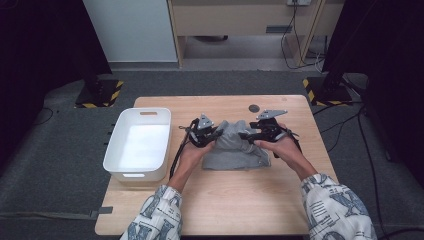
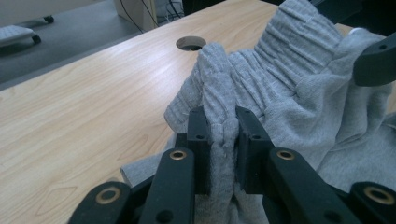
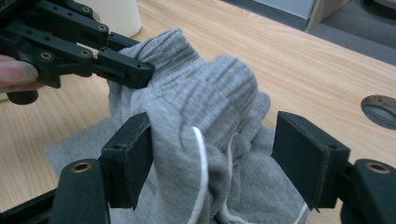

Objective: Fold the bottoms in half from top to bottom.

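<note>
On table, garment (image 1: 231, 149) lengthwise left-right

Quick headcount of what you've got there: one grey garment (image 1: 231, 149) bunched up mid-table, and that's the only piece of clothing around. One white bin (image 1: 139, 143) sitting at the left edge of the one wooden table (image 1: 230, 200). You're running two grippers, the left gripper (image 1: 206, 134) and the right gripper (image 1: 259, 134), each with two black jaws, so four jaws total. One round hole (image 1: 254, 108) in the tabletop. Two yellow-and-black striped stand bases (image 1: 100, 93) on the floor behind. One white drawstring (image 3: 201, 172) on the garment.
</note>
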Demonstrator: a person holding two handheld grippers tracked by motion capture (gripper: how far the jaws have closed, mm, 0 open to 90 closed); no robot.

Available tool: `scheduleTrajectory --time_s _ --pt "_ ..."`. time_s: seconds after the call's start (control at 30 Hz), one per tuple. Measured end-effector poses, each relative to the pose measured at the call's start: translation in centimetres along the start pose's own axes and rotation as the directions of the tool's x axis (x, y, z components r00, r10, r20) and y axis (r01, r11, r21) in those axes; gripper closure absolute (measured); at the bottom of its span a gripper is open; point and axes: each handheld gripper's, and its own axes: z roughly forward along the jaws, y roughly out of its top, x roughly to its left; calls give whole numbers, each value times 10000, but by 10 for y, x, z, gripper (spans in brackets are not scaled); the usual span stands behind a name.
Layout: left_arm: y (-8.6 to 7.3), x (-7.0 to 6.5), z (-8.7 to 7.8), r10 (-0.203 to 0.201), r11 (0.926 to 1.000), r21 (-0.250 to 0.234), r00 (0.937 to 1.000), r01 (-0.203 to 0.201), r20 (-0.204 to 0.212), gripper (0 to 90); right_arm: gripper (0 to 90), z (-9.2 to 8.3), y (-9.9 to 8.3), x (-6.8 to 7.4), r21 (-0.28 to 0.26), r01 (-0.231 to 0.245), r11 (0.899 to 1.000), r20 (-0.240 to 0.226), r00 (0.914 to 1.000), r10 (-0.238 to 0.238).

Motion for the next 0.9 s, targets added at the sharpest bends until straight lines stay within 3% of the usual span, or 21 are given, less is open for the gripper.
scheduleTrajectory --time_s 0.2,0.4,0.6,0.7,0.77,0.9 --pt "5 -6 -6 232 9994 -249 9996 -229 131 775 301 -9 8 -3 -616 -294 9977 3 9996 294" --pt "3 -11 -12 715 9969 -358 9968 -702 359 775 350 -9 15 -7 -820 -510 9953 250 9983 532" --pt "-11 -18 -14 1045 9938 -441 9920 -1016 708 774 382 0 17 -8 -607 -654 9960 635 9956 693" --pt "-15 -20 -15 1260 9916 -407 9888 -1231 804 774 375 5 14 -8 -339 -711 9969 572 9957 729" --pt "-18 -21 -16 1277 9916 -318 9884 -1255 820 774 374 7 12 -7 -249 -664 9975 549 9962 677" --pt "-24 -26 -15 1762 9843 -20 9819 -1765 695 772 424 10 11 -6 -241 -686 9974 537 9961 698"
